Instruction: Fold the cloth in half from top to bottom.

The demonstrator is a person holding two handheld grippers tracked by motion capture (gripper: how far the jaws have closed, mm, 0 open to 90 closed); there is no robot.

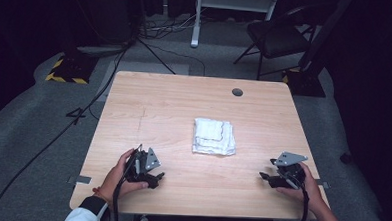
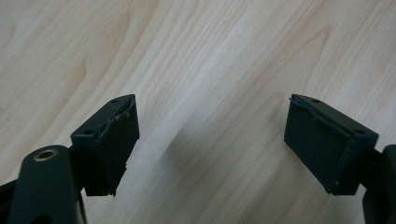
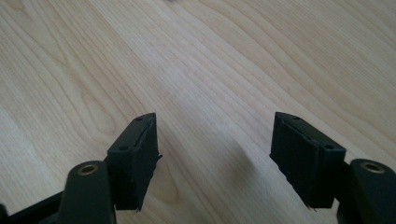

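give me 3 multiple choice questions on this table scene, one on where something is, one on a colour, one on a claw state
1. Where does the folded white cloth lie on the light wooden table?
A. near the middle
B. far left corner
C. hanging off the near edge

2. What colour are the claw pads?
A. black
B. red
C. yellow

3. How does the left claw stand?
A. open and empty
B. shut on the cloth
C. shut on a cable

Answers: 1 A, it sits between both hands' reach; 2 A, both gripper views show black pads; 3 A, bare wood shows between the jaws.

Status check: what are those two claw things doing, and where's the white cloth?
Left gripper open, empty. Right gripper open, empty. Folded white cloth mid-table, untouched. Nothing between.
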